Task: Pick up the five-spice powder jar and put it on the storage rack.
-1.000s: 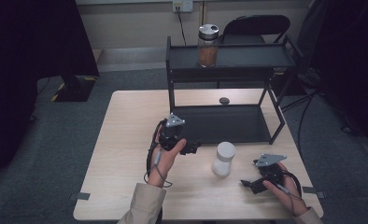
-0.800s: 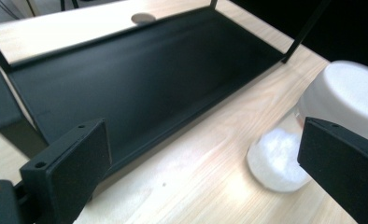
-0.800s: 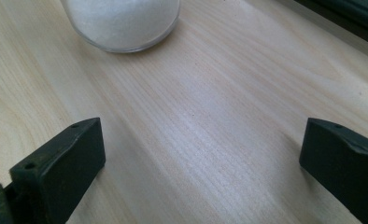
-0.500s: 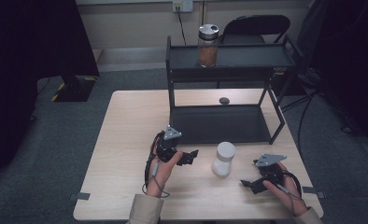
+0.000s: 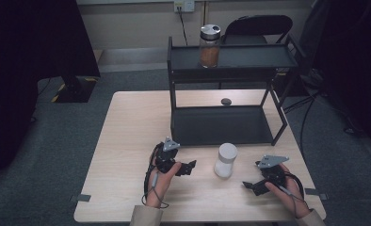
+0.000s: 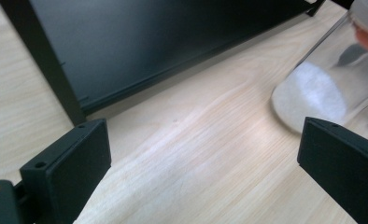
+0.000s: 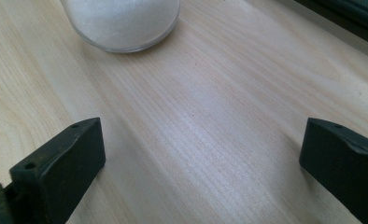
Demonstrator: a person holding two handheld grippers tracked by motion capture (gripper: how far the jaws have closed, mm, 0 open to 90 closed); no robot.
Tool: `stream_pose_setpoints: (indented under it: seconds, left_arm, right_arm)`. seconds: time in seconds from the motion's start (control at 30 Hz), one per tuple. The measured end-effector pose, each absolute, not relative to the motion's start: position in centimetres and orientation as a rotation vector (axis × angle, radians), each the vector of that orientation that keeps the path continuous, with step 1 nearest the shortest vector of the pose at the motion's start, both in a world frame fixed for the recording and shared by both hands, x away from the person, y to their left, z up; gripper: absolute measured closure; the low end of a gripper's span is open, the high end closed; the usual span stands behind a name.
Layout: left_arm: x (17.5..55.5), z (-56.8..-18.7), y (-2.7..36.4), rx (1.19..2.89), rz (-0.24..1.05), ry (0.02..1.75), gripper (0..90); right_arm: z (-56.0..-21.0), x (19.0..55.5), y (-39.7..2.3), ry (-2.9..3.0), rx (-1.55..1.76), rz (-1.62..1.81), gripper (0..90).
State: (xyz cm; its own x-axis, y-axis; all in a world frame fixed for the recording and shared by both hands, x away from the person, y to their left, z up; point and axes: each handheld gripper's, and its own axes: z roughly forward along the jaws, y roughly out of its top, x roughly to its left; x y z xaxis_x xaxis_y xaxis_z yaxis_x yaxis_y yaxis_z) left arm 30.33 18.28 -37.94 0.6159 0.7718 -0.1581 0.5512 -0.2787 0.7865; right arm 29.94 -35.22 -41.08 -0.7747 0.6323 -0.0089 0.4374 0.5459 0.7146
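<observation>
Left gripper (image 5: 186, 168), jaws wide, is nearing the white jar (image 5: 225, 160) at 3 o'clock; should be centring before closing.

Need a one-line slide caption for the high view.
Two open hand-held grippers, left gripper and right gripper, flank a white jar before a black shelf.

left claw (image 5: 189, 167): jaws wide apart, empty, low over the counter, pointing right | left hand (image 5: 161, 182): wrapped around its body, forearm entering from the bottom edge | right claw (image 5: 250, 184): jaws wide apart, empty, pointing left | right hand (image 5: 287, 188): gripping from behind, cable across the wrist
</observation>
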Motion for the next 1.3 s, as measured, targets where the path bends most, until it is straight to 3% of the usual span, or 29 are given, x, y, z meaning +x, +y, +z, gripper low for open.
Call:
stream_pose_setpoints:
  seconds: [1.3]
  left_arm:
    - [27.6,-41.5,17.9,2.111,0.469,1.113,0.8]
  right_arm:
    - [-41.1,29.9,-35.2,2.519,0.893,1.054,0.0]
